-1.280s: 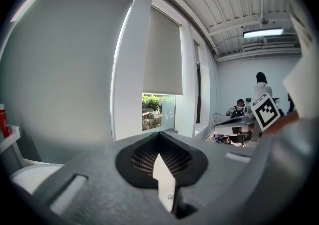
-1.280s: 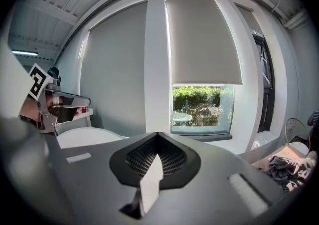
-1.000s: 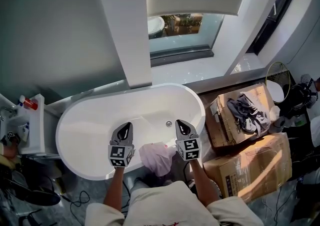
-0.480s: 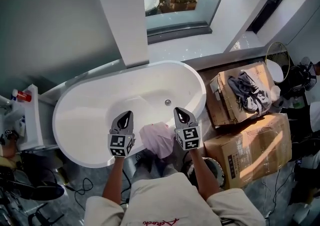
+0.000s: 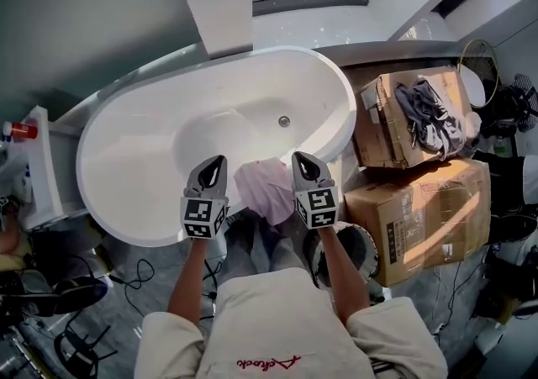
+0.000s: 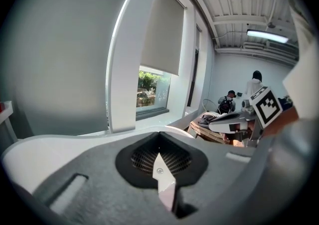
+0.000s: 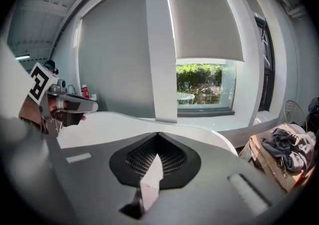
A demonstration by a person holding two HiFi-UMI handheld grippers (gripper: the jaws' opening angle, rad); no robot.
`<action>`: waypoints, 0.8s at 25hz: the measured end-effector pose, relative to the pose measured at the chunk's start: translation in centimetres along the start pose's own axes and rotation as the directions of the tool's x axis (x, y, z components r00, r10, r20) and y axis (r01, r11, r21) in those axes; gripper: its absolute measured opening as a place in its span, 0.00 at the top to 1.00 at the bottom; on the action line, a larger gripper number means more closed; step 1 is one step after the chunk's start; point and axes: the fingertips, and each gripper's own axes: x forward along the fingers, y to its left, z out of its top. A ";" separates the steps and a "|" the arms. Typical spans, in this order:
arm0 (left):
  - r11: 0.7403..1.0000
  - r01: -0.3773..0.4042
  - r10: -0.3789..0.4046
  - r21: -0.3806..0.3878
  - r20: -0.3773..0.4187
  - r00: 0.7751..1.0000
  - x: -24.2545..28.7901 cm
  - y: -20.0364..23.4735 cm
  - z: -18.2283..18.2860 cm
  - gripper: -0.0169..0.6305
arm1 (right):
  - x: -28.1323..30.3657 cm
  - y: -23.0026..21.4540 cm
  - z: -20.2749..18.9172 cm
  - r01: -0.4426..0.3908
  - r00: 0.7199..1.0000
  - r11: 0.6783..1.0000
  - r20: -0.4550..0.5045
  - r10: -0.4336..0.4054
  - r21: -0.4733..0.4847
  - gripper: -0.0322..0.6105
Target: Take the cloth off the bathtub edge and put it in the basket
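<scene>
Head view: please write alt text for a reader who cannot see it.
A pink cloth hangs over the near edge of a white bathtub, between the left gripper and the right gripper, both shut and empty. Cardboard boxes stand to the right.

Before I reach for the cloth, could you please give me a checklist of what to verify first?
1. Cloth draped over the near rim of the bathtub: ok.
2. Fingers of the left gripper apart for a grasp: not ok, shut and empty.
3. Fingers of the right gripper apart: not ok, shut and empty.
4. Cloth gripped: not ok; it lies ungrasped between the two grippers.
5. Basket located: ok, on the floor by the right forearm, partly hidden.
6. Room in the basket: cannot tell.
</scene>
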 end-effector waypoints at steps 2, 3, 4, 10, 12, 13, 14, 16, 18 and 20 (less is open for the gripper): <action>1.000 0.004 -0.004 -0.011 -0.014 1.000 0.2 0.0 -1.2 0.97 | 0.4 0.4 -1.3 -0.002 1.000 1.000 -0.022 0.002 0.007 0.94; 1.000 0.004 -0.004 -0.017 -0.020 1.000 0.3 0.1 -1.8 0.97 | 0.6 0.6 -2.0 -0.003 1.000 1.000 -0.031 0.003 0.010 0.94; 1.000 0.005 -0.005 -0.025 -0.028 1.000 0.4 0.2 -2.4 0.97 | 0.9 0.8 -2.7 -0.004 0.999 1.000 -0.041 0.005 0.014 0.94; 0.998 0.015 -0.020 -0.063 -0.092 0.996 0.6 0.1 -7.3 0.97 | 1.8 2.3 -8.0 -0.011 0.992 0.999 -0.125 0.016 0.043 0.94; 0.997 0.016 -0.025 -0.077 -0.113 0.993 0.8 0.0 -8.9 0.97 | 2.2 2.6 -9.8 -0.013 0.988 0.999 -0.156 0.021 0.051 0.94; 0.996 0.017 -0.027 -0.084 -0.123 0.992 0.9 0.0 -9.7 0.97 | 2.3 2.7 -10.7 -0.014 0.985 0.998 -0.171 0.023 0.056 0.94; 0.996 0.017 -0.029 -0.091 -0.133 0.991 0.9 -0.1 -10.4 0.97 | 2.4 2.8 -11.7 -0.013 0.982 0.998 -0.188 0.025 0.062 0.94; 0.994 0.017 -0.033 -0.104 -0.153 0.988 0.9 -0.2 -11.8 0.97 | 2.5 3.2 -13.6 -0.012 0.975 0.997 -0.222 0.029 0.078 0.94; 0.993 0.018 -0.038 -0.115 -0.173 0.984 1.1 -0.3 -13.2 0.97 | 2.6 3.8 -15.6 -0.013 0.966 0.996 -0.257 0.036 0.091 0.94; 0.992 0.021 -0.045 -0.125 -0.191 0.980 1.3 -0.5 -14.6 0.97 | 2.7 4.3 -17.4 -0.017 0.957 0.995 -0.286 0.045 0.100 0.94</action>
